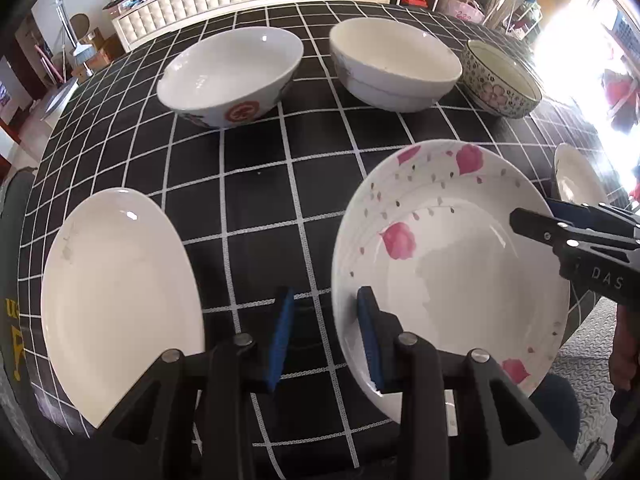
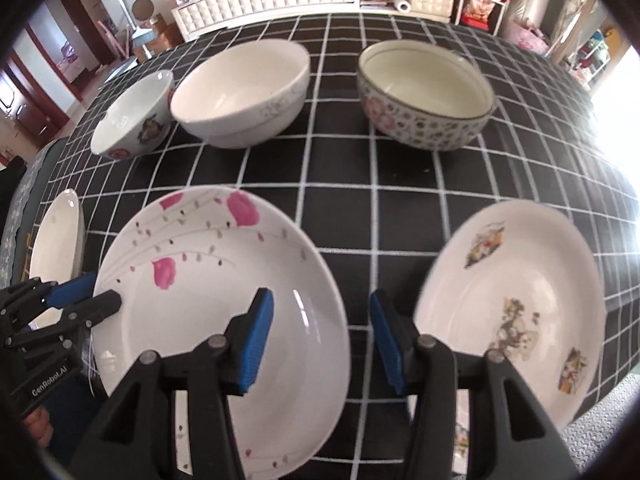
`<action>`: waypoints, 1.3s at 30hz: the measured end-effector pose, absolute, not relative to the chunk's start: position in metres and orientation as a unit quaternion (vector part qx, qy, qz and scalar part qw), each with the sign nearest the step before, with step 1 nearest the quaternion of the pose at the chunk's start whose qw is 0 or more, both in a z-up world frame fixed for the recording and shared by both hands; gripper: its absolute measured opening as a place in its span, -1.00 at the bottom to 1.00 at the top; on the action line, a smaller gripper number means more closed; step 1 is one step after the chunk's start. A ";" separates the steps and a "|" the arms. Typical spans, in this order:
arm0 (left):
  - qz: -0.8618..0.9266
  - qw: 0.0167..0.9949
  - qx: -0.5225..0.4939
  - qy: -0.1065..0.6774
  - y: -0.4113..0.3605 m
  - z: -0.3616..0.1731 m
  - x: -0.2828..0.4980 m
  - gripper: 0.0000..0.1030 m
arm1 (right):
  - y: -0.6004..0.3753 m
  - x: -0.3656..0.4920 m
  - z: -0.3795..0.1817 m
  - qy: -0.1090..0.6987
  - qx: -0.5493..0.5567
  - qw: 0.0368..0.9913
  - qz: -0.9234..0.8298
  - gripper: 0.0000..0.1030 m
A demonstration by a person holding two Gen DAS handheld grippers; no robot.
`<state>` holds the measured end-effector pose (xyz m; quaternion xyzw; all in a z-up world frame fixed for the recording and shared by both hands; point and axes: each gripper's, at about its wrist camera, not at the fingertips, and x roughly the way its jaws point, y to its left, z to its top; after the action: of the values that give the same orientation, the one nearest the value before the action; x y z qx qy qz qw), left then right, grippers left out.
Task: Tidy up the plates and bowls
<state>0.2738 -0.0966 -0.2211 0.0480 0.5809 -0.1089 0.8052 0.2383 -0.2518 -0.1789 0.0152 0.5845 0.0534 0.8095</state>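
Tabletop (black grid cloth): three plates near, three bowls behind. Pink-flowered plate lay central, flat. Left tool, pads apart, straddled its left rim; right tool, apart and empty, straddled its right rim.

bare cloth between plate row and bowl row, narrow gaps between plates

Both grippers black-framed, silver-riveted; jaws blue-padded; white lettering.
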 end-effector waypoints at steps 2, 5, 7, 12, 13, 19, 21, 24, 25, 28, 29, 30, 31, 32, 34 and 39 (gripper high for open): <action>-0.110 0.805 0.048 0.582 -0.098 -0.223 0.275 -0.44 | -0.249 0.238 -0.182 0.585 0.011 0.809 0.059 0.06; -0.117 0.802 0.039 0.585 -0.101 -0.226 0.276 -0.56 | -0.247 0.236 -0.186 0.590 0.007 0.805 0.059 -0.01; -0.128 0.795 0.033 0.592 -0.104 -0.229 0.276 -0.64 | -0.248 0.233 -0.188 0.593 0.010 0.803 0.058 -0.11; -0.124 0.798 0.037 0.588 -0.108 -0.230 0.273 -0.65 | -0.252 0.226 -0.189 0.594 0.023 0.802 0.066 -0.27; -0.125 0.798 0.039 0.589 -0.108 -0.230 0.274 -0.65 | -0.253 0.226 -0.189 0.594 0.024 0.802 0.066 -0.28; -0.115 0.797 0.056 0.590 -0.111 -0.231 0.276 -0.34 | -0.262 0.218 -0.171 0.560 0.011 0.826 0.065 -0.34; -0.118 0.799 0.057 0.587 -0.111 -0.231 0.276 -0.26 | -0.266 0.218 -0.164 0.553 0.001 0.831 0.060 -0.21; -0.120 0.798 0.045 0.589 -0.112 -0.232 0.281 -0.26 | -0.269 0.219 -0.164 0.556 -0.007 0.829 0.063 0.06; -0.119 0.798 0.044 0.589 -0.112 -0.232 0.283 -0.26 | -0.270 0.220 -0.167 0.561 -0.009 0.825 0.065 0.06; -0.116 0.799 0.050 0.588 -0.114 -0.234 0.283 -0.33 | -0.269 0.224 -0.173 0.567 0.009 0.820 0.081 0.06; -0.121 0.799 0.046 0.588 -0.115 -0.234 0.283 -0.49 | -0.267 0.224 -0.173 0.567 0.006 0.820 0.081 0.06; -0.124 0.797 0.046 0.589 -0.117 -0.234 0.283 -0.52 | -0.264 0.223 -0.173 0.567 0.000 0.820 0.081 0.06; -0.122 0.798 0.049 0.589 -0.119 -0.234 0.282 -0.52 | -0.262 0.222 -0.173 0.570 -0.002 0.818 0.082 0.06; -0.120 0.798 0.050 0.588 -0.119 -0.234 0.281 -0.52 | -0.260 0.220 -0.175 0.576 -0.001 0.813 0.084 0.04; -0.118 0.799 0.047 0.588 -0.119 -0.234 0.280 -0.55 | -0.254 0.217 -0.179 0.585 0.000 0.807 0.085 -0.12; -0.115 0.799 0.041 0.589 -0.117 -0.233 0.277 -0.62 | -0.258 0.206 -0.180 0.589 0.017 0.805 0.068 -0.36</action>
<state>0.2771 -0.1166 -0.2331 0.0415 0.5885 -0.1148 0.7992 0.2058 -0.2582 -0.1803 0.0170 0.5887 0.0677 0.8053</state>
